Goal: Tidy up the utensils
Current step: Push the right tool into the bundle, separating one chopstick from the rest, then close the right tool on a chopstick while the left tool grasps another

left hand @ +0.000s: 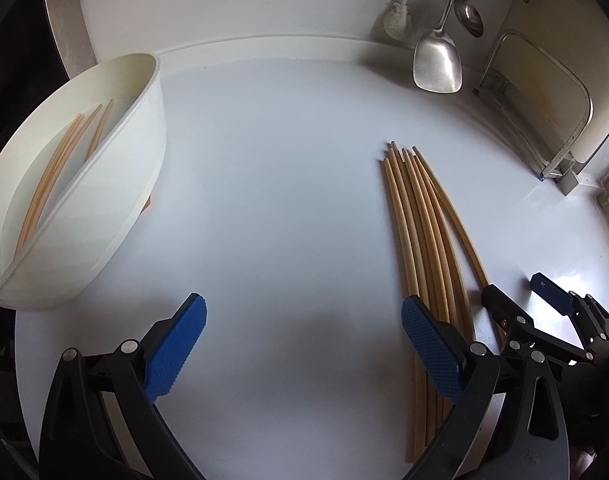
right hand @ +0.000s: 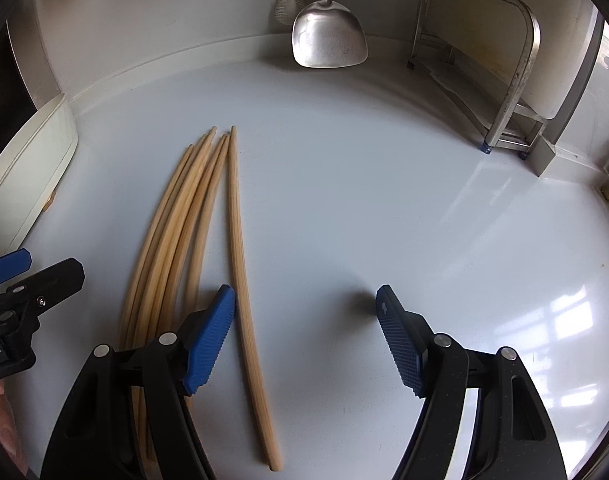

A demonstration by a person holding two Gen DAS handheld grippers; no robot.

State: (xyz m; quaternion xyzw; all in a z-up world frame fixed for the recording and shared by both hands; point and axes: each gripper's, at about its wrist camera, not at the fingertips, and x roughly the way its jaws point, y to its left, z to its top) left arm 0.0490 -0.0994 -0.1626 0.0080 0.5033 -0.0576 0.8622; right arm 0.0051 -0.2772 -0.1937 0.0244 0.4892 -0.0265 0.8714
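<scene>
In the left wrist view, a white container (left hand: 104, 184) is sitting at the left of the frame with a few wooden chopsticks (left hand: 52, 176) lying inside. The left gripper (left hand: 304, 344) is hovering at lower centre over the bare white counter (left hand: 284, 160), its jaws spread with nothing between them. Right of centre, a bundle of chopsticks (left hand: 420, 232) is lying on the counter. At the right edge the right gripper (left hand: 516, 292) is showing, also spread; in its own view one chopstick (right hand: 240, 248) is passing just inside its left finger (right hand: 208, 340). A steel spatula (left hand: 438, 64) is hanging at upper right.
</scene>
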